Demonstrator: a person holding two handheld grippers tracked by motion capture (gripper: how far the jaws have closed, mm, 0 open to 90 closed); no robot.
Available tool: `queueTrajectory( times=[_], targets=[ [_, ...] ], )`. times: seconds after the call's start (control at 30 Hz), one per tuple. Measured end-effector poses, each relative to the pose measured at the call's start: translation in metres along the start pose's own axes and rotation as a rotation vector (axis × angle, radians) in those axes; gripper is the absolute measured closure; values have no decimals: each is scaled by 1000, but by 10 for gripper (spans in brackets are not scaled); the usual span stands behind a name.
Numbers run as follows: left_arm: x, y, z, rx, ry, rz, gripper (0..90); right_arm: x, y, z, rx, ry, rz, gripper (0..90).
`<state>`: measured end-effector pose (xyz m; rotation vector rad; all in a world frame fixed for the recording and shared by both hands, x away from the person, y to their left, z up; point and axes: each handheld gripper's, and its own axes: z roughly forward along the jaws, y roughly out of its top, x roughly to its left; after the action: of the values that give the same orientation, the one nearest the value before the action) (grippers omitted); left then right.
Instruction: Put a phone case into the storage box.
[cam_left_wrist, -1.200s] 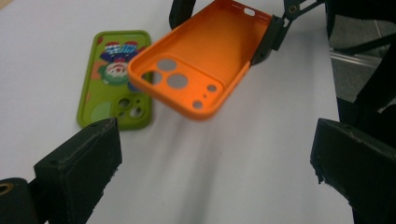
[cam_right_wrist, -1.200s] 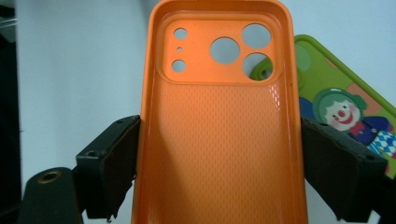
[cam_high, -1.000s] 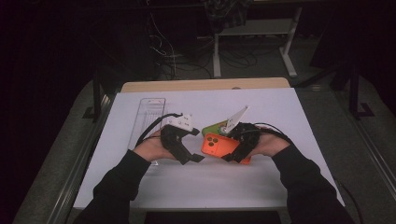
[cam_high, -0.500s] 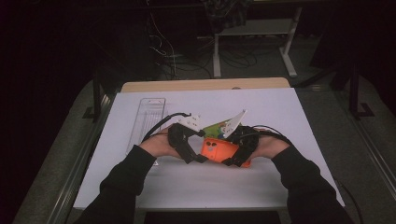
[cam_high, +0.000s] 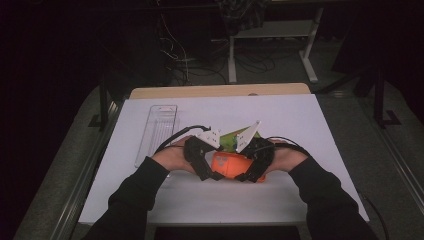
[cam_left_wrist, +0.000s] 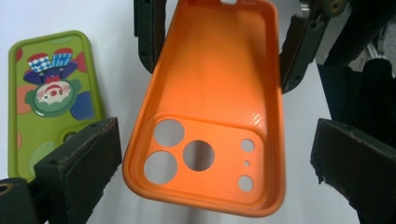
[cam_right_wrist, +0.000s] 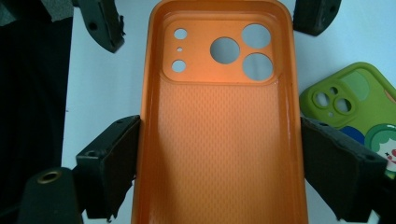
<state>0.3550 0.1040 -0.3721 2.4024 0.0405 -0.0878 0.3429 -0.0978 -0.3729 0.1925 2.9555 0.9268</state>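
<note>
White table (cam_high: 320, 125) carries a clear tray (cam_high: 157, 131) at its left. Orange phone case (cam_right_wrist: 219, 135) is held above it, inside upward, between both tools: the right gripper (cam_right_wrist: 219, 158) clamps its long sides, while the left gripper (cam_left_wrist: 215, 158) straddles the camera end, apparently not touching. Green cartoon case (cam_left_wrist: 51, 98) lies just beside.

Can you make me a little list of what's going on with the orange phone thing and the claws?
Held thing: orange soft plastic phone case, inside facing up, camera holes showing
Right claw: pads pressed on the case's two long sides
Left claw: open around the camera-hole end, pads apart from it
Nearby: green cartoon-clown phone case lying on the white table
Also there: clear plastic tray, at the left
</note>
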Motion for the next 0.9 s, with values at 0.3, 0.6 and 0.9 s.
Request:
queueTrajectory(
  times=[0.3, 0.6, 0.9],
  targets=[
    [-2, 1, 8, 25, -12, 17, 17, 4, 4, 0, -6, 7, -24, 149],
    [-3, 1, 12, 51, -17, 32, 66, 5, 5, -2, -21, 4, -34, 149],
    [-2, -1, 11, 70, -18, 40, 132, 5, 7, 1, -20, 21, -35, 150]
  ],
)
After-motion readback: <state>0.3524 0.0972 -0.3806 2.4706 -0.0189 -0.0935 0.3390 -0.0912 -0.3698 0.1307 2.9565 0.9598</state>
